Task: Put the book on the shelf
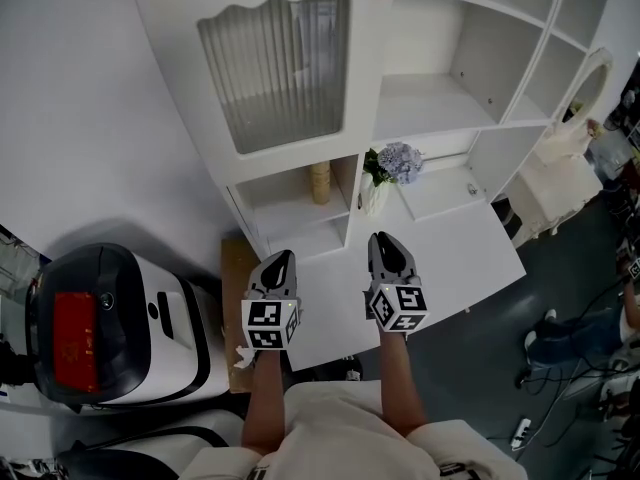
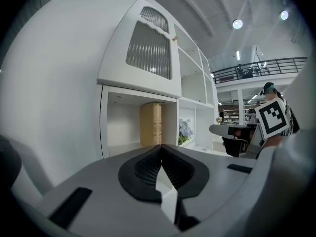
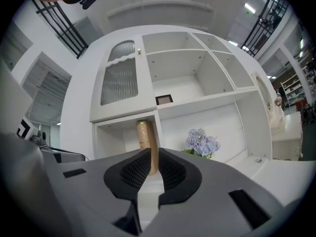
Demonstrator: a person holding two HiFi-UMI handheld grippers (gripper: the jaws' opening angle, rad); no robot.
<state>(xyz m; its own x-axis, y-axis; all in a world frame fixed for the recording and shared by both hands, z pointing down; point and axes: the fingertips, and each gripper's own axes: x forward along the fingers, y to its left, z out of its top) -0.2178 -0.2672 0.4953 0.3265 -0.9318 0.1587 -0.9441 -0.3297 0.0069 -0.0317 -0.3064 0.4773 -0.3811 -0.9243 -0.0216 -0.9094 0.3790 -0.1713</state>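
A tan book (image 1: 320, 181) stands upright in the low left compartment of the white shelf unit (image 1: 420, 98). It also shows in the left gripper view as the tan book (image 2: 151, 124) and in the right gripper view as the tan book (image 3: 146, 135). Both grippers hover over the white fold-out desk top (image 1: 455, 258), short of the shelf. My left gripper (image 1: 284, 258) is shut, its pads meeting with nothing between them (image 2: 161, 149). My right gripper (image 1: 386, 238) shows a narrow gap between its pads and holds nothing (image 3: 153, 154).
A vase of pale blue flowers (image 1: 398, 161) stands in the compartment right of the book. A white and black machine with a red panel (image 1: 110, 328) sits on the floor at the left. A white chair (image 1: 560, 183) and cables lie at the right.
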